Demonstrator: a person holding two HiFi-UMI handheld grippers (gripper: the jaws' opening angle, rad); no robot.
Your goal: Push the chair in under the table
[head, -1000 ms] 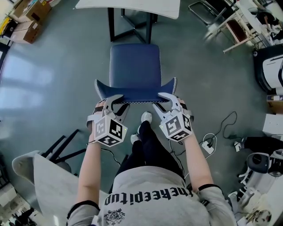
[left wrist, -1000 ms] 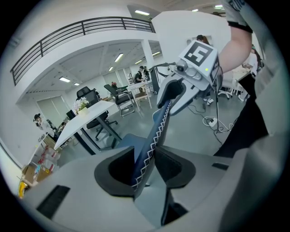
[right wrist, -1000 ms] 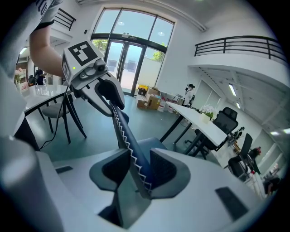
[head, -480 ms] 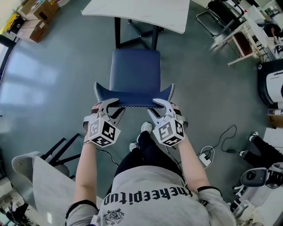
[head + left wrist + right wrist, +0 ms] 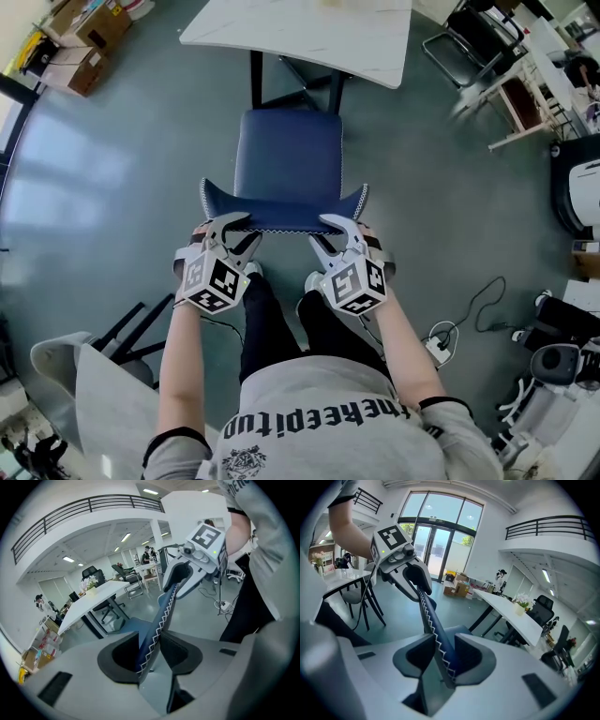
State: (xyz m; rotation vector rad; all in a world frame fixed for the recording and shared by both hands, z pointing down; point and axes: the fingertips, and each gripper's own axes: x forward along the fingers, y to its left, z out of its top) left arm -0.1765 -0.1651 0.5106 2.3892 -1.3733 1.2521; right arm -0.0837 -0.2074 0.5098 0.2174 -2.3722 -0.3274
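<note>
A blue chair with white stitching stands before the white table (image 5: 300, 33), its seat (image 5: 287, 155) just short of the table's edge and black legs. My left gripper (image 5: 234, 228) is shut on the left end of the chair's backrest (image 5: 281, 214), and my right gripper (image 5: 333, 230) is shut on the right end. In the left gripper view the stitched backrest edge (image 5: 159, 620) runs between the jaws of my left gripper (image 5: 150, 656). The right gripper view shows the same edge (image 5: 431, 620) pinched in my right gripper (image 5: 440, 660).
Cardboard boxes (image 5: 80, 42) lie at the far left. A second table with a dark chair (image 5: 103, 375) stands at my near left. Cables and a power strip (image 5: 441, 347) trail on the floor at the right. Light chairs (image 5: 487, 84) stand at the far right.
Both grippers and the chair have moved forward towards the table, which now shows more. The person has stepped forward behind the chair. Both grips look the same.
</note>
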